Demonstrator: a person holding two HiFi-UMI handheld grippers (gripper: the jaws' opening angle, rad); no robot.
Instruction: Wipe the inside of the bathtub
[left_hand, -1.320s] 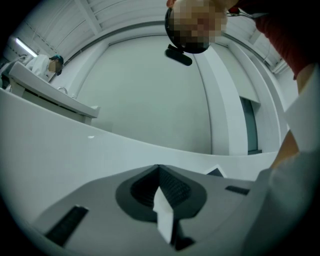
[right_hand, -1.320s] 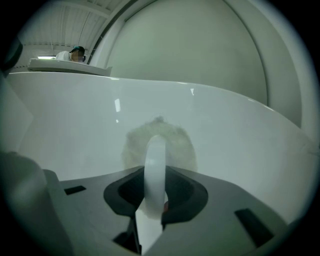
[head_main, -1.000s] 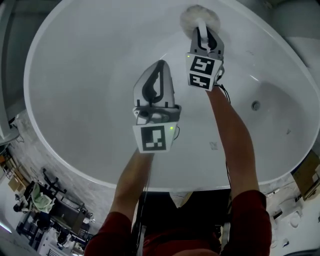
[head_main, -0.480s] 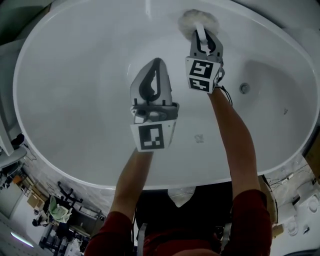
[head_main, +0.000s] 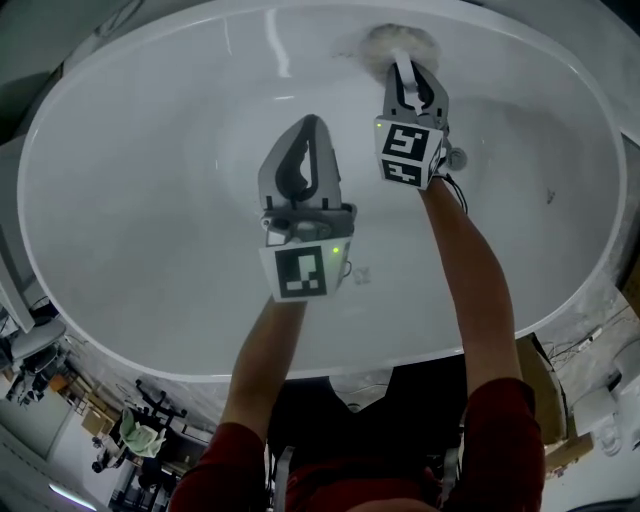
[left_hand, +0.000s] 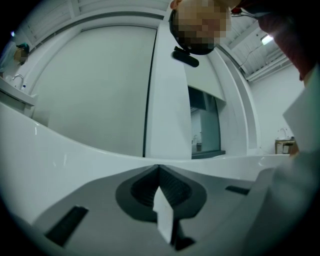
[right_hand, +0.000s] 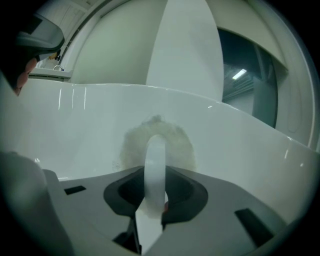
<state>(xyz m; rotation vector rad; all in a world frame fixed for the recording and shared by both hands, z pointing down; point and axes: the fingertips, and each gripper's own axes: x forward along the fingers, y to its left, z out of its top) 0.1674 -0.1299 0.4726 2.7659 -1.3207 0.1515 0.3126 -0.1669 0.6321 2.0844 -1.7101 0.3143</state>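
A white oval bathtub (head_main: 120, 150) fills the head view. My right gripper (head_main: 408, 70) is shut on the white handle (right_hand: 155, 165) of a fluffy round wiping pad (head_main: 400, 45), which presses against the tub's far inner wall (right_hand: 90, 125). The pad (right_hand: 157, 142) shows as a fuzzy off-white disc behind the handle in the right gripper view. My left gripper (head_main: 305, 150) hovers over the tub's middle, shut with nothing between its jaws; its closed tips (left_hand: 159, 167) meet in the left gripper view.
The drain (head_main: 456, 156) sits on the tub floor right of my right gripper. A small mark (head_main: 358, 272) lies on the tub bottom near the left gripper. Beyond the near rim (head_main: 150, 365) is a cluttered floor with equipment (head_main: 130, 430).
The view has shifted so the tub appears to slide left and down; the drain moved from far right to beside my right gripper. Both grippers keep their grip and relative pose.
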